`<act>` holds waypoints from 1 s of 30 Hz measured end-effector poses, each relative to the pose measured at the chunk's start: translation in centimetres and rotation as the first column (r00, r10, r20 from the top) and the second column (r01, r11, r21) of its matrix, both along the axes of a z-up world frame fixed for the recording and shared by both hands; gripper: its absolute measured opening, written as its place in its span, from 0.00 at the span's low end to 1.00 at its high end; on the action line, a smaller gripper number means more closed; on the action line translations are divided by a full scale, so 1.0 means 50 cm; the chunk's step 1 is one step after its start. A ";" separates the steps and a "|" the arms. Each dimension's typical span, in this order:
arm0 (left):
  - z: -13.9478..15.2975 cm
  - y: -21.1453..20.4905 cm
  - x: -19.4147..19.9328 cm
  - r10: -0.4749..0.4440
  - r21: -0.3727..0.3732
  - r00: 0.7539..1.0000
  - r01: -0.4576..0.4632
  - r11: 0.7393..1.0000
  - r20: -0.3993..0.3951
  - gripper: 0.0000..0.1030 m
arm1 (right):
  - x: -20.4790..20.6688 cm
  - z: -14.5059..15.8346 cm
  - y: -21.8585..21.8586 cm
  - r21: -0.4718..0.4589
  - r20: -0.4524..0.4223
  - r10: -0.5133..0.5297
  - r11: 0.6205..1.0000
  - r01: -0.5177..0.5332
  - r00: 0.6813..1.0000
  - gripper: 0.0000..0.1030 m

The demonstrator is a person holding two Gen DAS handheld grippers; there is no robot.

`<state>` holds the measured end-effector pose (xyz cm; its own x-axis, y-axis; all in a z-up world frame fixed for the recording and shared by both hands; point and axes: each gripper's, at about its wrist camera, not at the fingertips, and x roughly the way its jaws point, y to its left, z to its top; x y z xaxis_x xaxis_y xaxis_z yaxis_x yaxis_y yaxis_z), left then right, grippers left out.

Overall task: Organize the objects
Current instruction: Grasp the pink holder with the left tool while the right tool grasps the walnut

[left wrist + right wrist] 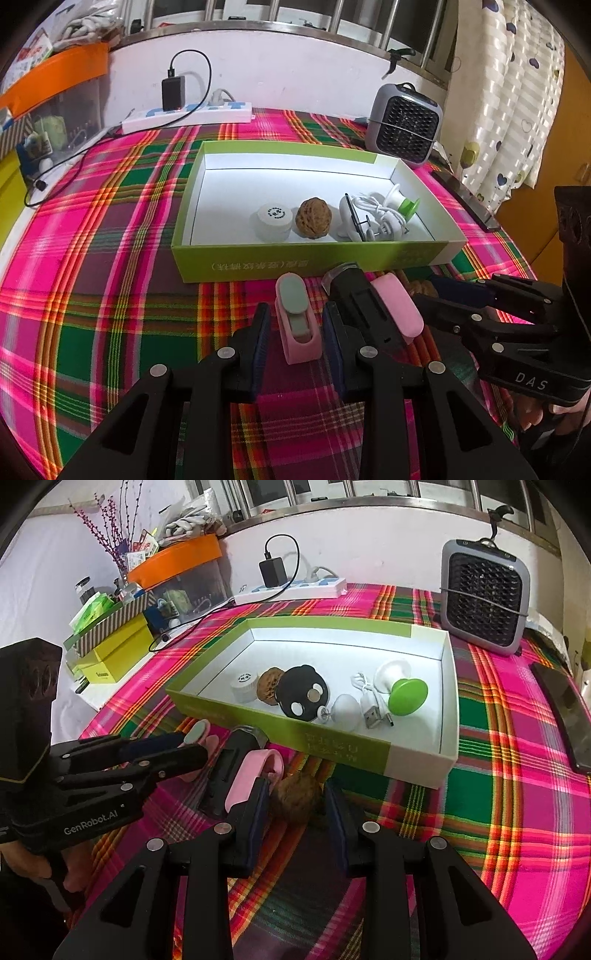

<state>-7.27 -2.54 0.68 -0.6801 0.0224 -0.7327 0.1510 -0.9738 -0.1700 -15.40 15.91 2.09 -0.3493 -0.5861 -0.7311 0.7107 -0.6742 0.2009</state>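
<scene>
Things are being gathered into the green box point(303, 258) at the middle of the desk point(110, 295). In front of its near wall, a pink clip point(297, 325) is straddled by the left gripper point(295, 347), jaws partly open and not pressing. A walnut point(295, 797) is likewise bracketed by the right gripper point(297, 812), untouched. Next, closing and lifting over the wall seem called for.

The green-and-white box point(343, 753) lies open on the plaid cloth, containing a white cap point(274, 222), a walnut point(313, 223) and a white cable point(364, 698). A second walnut point(295, 797), a pink clip point(297, 325) and a black-and-pink item point(243, 775) lie just outside its front wall.
</scene>
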 end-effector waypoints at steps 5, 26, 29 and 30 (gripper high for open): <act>-0.004 -0.001 -0.006 -0.004 0.006 1.000 0.004 1.000 0.013 0.26 | -0.001 -0.001 -0.001 0.000 0.004 0.004 1.000 -0.004 1.000 0.31; 0.019 0.014 0.019 -0.027 -0.022 0.999 0.026 0.999 -0.031 0.16 | 0.023 0.017 0.011 -0.015 -0.042 -0.002 1.000 0.001 0.999 0.30; 0.030 0.020 0.027 -0.032 -0.022 0.998 0.031 0.999 -0.047 0.16 | 0.030 0.025 0.014 -0.021 -0.055 -0.005 1.000 0.003 0.998 0.30; 0.032 0.022 0.029 -0.034 -0.023 0.998 0.033 0.999 -0.051 0.16 | 0.032 0.028 0.015 -0.024 -0.058 -0.005 1.000 0.004 0.998 0.30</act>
<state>-5.83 -1.46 2.28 -0.7158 0.0301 -0.6977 0.1100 -0.9818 -0.1551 -13.78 16.65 3.48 -0.3935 -0.6017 -0.6950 0.7189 -0.6727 0.1754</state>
